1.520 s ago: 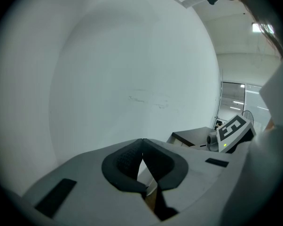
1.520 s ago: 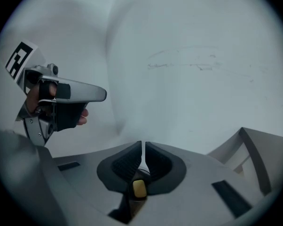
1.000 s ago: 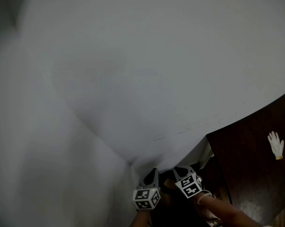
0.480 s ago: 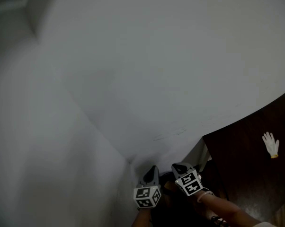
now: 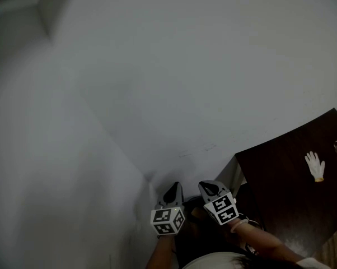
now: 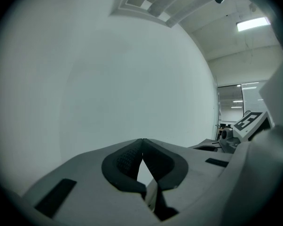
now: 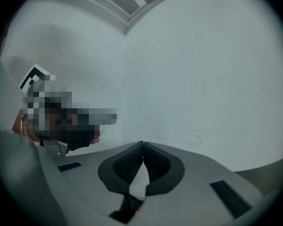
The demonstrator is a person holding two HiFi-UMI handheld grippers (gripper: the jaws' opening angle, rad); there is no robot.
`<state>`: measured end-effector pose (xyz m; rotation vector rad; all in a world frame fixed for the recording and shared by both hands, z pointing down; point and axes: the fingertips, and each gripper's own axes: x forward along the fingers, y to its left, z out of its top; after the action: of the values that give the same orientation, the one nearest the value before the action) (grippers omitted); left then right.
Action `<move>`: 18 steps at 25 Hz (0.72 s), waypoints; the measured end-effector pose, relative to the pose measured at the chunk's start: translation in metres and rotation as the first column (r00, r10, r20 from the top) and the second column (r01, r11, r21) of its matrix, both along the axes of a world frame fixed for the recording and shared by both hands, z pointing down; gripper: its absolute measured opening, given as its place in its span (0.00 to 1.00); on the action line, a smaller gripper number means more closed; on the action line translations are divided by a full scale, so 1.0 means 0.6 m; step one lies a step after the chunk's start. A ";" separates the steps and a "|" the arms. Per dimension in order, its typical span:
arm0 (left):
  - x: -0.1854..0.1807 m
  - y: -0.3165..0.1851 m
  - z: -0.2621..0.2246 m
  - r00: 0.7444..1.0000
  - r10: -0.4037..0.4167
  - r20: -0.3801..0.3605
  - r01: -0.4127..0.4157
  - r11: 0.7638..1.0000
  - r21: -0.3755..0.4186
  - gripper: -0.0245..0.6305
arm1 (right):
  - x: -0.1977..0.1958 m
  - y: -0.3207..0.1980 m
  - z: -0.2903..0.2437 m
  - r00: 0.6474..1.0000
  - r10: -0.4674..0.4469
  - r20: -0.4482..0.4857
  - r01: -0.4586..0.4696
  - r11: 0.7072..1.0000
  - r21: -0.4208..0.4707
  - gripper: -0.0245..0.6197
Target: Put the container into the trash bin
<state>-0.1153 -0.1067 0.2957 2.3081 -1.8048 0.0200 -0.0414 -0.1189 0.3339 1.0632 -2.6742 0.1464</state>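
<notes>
Down low, left gripper and right gripper side by side, just left of the dark brown tabletop. By way of print, only black-and-white square patterns on the marker cubes. Toward the far right of that tabletop, a white glove, flat, fingers spread. Tabletop and glove caught by the head view alone. Caught by the left gripper view alone: a lit strip lamp overhead and glazed office space past the wall's edge. Behind the tabletop and filling every view, a matt white wall, smooth, faintly scuffed. Shut on both sides, ribbed black pads tip to tip, nothing pinched between. As for the container: not to be seen in any of the three views.
</notes>
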 end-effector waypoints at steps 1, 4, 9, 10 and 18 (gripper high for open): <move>0.001 0.001 -0.007 1.000 0.001 0.006 -0.001 1.000 0.006 0.07 | 0.000 0.003 -0.011 1.000 -0.002 0.013 0.002 1.000 0.009 0.05; 0.003 0.002 -0.025 1.000 0.011 0.024 -0.011 1.000 0.025 0.07 | -0.004 0.008 -0.039 0.999 -0.009 0.048 0.007 0.999 0.032 0.05; 0.007 0.011 -0.072 0.999 0.017 0.046 -0.021 0.997 0.073 0.07 | -0.002 0.015 -0.088 0.997 -0.017 0.072 0.011 0.996 0.087 0.05; 0.008 0.013 -0.082 0.999 0.018 0.049 -0.022 0.996 0.082 0.07 | -0.001 0.014 -0.098 0.997 -0.017 0.076 0.010 0.995 0.097 0.05; 0.008 0.021 -0.141 0.998 0.001 0.058 -0.009 0.990 0.140 0.07 | 0.011 0.016 -0.169 0.994 -0.017 0.104 -0.001 0.984 0.176 0.05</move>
<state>-0.1107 -0.0940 0.2110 2.4312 -1.8849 -0.0408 -0.0348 -0.1095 0.2327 1.1249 -2.8294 -0.0375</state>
